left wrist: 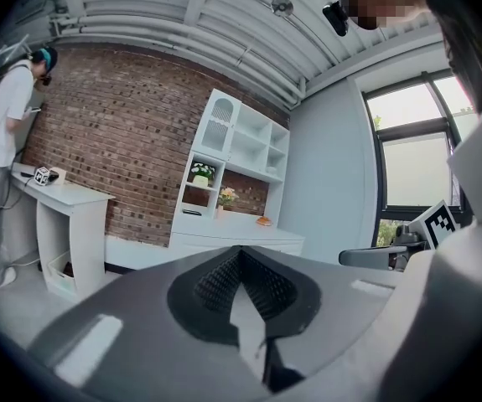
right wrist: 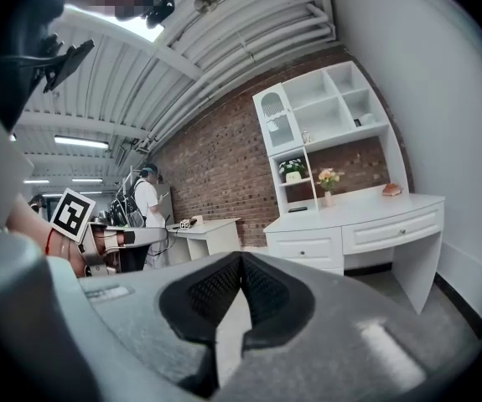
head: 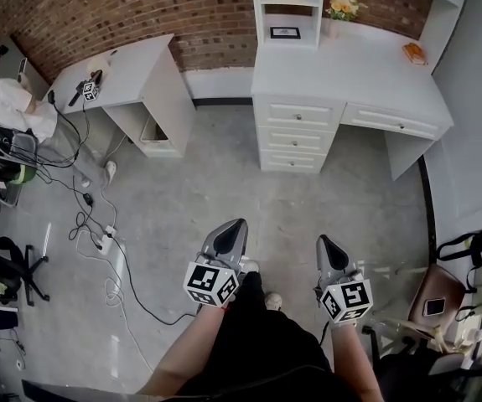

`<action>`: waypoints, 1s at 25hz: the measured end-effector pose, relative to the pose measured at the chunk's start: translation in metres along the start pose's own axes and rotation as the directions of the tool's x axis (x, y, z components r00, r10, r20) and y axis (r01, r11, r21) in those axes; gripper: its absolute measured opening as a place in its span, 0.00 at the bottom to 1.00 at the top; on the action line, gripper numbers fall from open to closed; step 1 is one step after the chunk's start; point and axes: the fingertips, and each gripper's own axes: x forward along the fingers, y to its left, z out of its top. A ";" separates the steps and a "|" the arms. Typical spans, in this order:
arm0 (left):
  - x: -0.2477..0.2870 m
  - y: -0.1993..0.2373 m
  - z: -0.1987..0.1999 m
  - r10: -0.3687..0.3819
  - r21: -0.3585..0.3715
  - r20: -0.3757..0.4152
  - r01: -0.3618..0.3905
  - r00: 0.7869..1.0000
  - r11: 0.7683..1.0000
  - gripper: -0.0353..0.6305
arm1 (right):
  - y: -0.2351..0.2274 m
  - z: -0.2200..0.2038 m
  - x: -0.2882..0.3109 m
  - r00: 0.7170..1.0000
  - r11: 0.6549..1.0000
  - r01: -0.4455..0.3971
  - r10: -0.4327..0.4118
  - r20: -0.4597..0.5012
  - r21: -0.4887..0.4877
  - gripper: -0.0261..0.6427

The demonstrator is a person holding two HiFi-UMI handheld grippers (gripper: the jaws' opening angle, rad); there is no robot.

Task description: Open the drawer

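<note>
The white desk (head: 354, 74) stands against the brick wall ahead, across the grey floor. Under its left part is a stack of drawers (head: 297, 134), and a wide drawer (head: 389, 121) lies to the right; all look closed. The right gripper view shows the same drawers (right wrist: 308, 246) and the wide drawer (right wrist: 391, 224) in the distance. My left gripper (head: 239, 223) and right gripper (head: 323, 239) are held side by side low in the head view, far short of the desk, pointing towards it. Both are shut and hold nothing, as the left gripper (left wrist: 240, 251) and right gripper (right wrist: 241, 255) views show.
A second white table (head: 132, 74) with a marker cube (head: 90, 89) stands at the left, and a person (head: 6, 107) is beside it. Cables (head: 98, 224) trail over the floor at the left. A chair (head: 433, 300) and bags sit at the right. Flowers (head: 342, 7) stand on the desk.
</note>
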 end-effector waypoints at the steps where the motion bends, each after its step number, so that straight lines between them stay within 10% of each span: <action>1: 0.005 0.002 0.001 -0.003 0.002 -0.001 0.003 1.000 1.000 0.06 | -0.002 0.000 0.004 1.000 1.000 -0.003 0.003 -0.003 0.001 0.04; 25: 0.194 0.097 0.019 -0.108 -0.013 -0.065 0.107 0.992 0.994 0.06 | -0.084 0.017 0.179 0.993 0.998 0.063 -0.061 -0.097 0.022 0.04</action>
